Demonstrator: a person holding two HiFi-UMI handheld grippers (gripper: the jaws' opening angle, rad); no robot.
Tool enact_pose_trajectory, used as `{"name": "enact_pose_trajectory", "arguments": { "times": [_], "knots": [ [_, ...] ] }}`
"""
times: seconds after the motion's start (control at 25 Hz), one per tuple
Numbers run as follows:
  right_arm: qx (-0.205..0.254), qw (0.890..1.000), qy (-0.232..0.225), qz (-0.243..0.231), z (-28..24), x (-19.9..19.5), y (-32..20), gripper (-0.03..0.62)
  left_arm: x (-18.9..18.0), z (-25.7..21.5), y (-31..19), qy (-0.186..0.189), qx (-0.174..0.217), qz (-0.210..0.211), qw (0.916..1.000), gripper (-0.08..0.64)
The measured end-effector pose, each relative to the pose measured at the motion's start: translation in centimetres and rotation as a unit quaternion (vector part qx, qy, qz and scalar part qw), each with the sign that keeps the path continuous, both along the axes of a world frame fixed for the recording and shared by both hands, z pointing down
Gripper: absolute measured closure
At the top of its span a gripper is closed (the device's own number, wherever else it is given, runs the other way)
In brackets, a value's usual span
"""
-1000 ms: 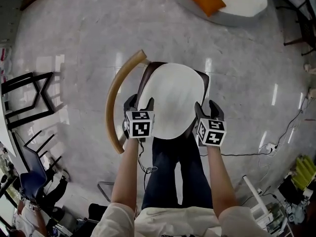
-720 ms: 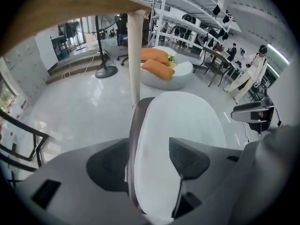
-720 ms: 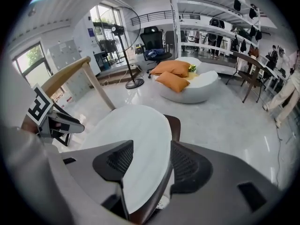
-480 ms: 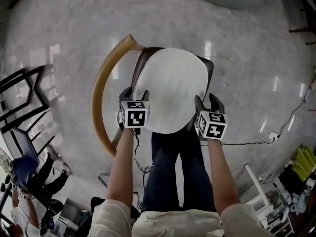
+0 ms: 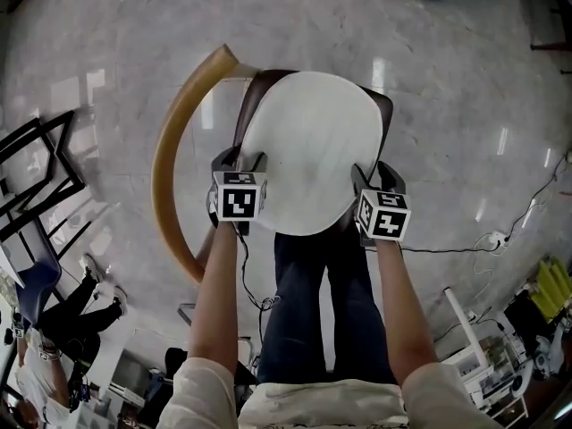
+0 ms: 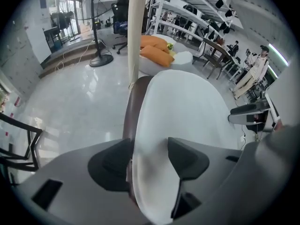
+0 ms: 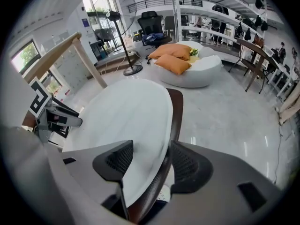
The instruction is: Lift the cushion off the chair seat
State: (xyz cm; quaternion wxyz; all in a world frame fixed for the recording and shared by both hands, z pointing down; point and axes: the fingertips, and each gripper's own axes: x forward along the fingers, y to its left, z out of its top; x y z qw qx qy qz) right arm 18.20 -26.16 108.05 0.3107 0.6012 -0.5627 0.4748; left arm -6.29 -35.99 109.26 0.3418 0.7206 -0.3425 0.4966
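A round white cushion [image 5: 308, 150] lies over the brown chair seat [image 5: 250, 105], whose curved wooden backrest [image 5: 174, 150] arcs to the left. My left gripper [image 5: 241, 164] is at the cushion's near left edge. Its jaws are shut on the cushion [image 6: 187, 107], with the brown seat rim [image 6: 136, 102] just beside the left jaw. My right gripper [image 5: 375, 175] is at the near right edge. Its jaws pinch the cushion [image 7: 122, 116], and the brown rim [image 7: 177, 111] also runs between them.
The person's legs [image 5: 313, 302] stand against the chair's front. A black frame chair [image 5: 36, 168] is at the left and a cable [image 5: 465, 244] trails on the marble floor at the right. Beyond the chair are a white beanbag with orange pillows [image 7: 187, 64] and a floor fan [image 6: 96, 27].
The head view has shifted, so the chair sits higher and larger in the frame. Both grippers stay at the cushion's near sides, and the left one has slid further over the edge.
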Motion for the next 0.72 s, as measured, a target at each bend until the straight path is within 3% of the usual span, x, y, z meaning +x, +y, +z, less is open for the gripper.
{"name": "enact_pose_trajectory", "arguments": {
  "times": [0.44,0.72],
  "knots": [
    [-0.008,0.998,-0.044,0.039,1.7,-1.2,-0.3,0.36,-0.3,1.1,-0.3,0.004,-0.011,0.009,0.9999,0.339],
    [-0.002,0.998,-0.045,0.038,1.2,-1.3,-0.3,0.44,0.4,0.6,0.4,-0.017,0.005,0.008,0.9998,0.409]
  ]
}}
